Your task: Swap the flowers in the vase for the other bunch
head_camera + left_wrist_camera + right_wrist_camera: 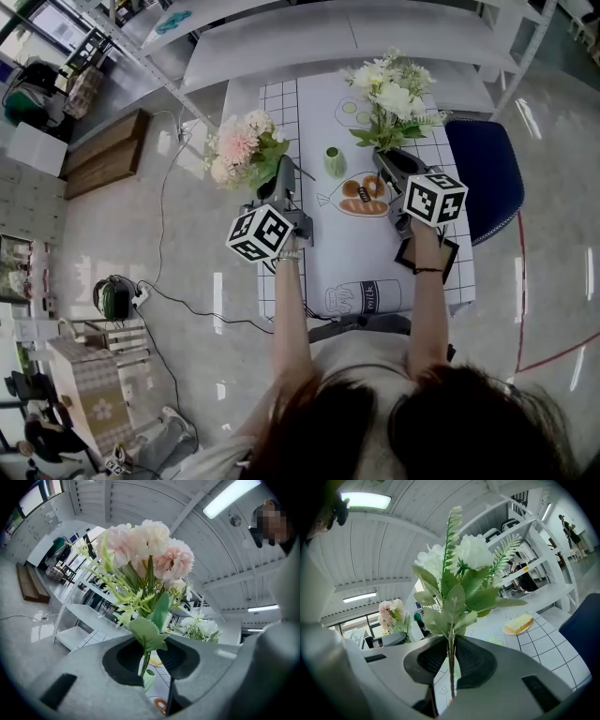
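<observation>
Pink bunch (242, 145): held in the left claw (281, 178). In the left gripper view the claw (149, 656) stands narrow, its dark pads closed on the thin green stems. The pale pink blooms (150, 550) rise straight up out of the claw, with a serrated leaf draped just over the pads. The bunch hangs clear of the table (281, 103).

White bunch (394, 89): held in the right claw (392, 159). In the right gripper view the claw (451, 660) is likewise narrow, with one stem pinched upright between the pads. The white heads and fern fronds (464, 559) spread above the claw. This bunch is also clear of the table.

Vase (334, 161): small, green and upright on the table, between the two claws. It lies ahead of the left claw and to its right. In the left gripper view the vase (149, 679) shows low in the gap below the pads, and no stem of the pink bunch touches it.

Each claw sees the other's bunch off to its inner side: the white one (199, 629) from the left claw, the pink one (391, 611) from the right claw.

Surroundings: the table carries a grid-and-drawing cloth. A plate with a yellow slice (518, 624) sits beyond the right claw, to its right. A blue chair (487, 173) stands just outside the right claw, beside the table.
</observation>
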`<state>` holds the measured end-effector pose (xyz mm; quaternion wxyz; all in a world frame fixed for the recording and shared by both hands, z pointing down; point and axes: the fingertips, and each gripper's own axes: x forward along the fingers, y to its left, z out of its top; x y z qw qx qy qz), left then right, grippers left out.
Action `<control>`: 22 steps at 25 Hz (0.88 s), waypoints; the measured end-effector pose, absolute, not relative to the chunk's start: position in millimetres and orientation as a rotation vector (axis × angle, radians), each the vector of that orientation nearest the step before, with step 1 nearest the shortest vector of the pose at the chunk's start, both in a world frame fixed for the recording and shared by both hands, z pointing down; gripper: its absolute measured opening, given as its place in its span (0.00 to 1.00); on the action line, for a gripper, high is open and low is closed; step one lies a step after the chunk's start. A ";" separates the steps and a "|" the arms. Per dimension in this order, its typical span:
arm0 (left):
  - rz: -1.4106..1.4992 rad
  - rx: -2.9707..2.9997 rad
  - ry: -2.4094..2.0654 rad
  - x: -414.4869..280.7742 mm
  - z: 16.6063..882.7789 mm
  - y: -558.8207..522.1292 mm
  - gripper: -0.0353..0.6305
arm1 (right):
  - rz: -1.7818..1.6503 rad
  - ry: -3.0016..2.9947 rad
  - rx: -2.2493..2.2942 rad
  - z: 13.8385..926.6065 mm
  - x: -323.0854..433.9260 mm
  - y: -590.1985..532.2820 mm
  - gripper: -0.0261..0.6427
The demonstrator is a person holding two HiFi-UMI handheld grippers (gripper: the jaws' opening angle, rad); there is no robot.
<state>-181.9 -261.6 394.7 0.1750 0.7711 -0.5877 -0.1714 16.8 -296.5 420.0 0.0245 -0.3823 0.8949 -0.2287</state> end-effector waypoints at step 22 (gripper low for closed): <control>-0.532 2.082 -1.702 -206.5 414.4 -244.8 0.18 | -0.569 2.714 -1.185 379.2 19.3 -305.2 0.12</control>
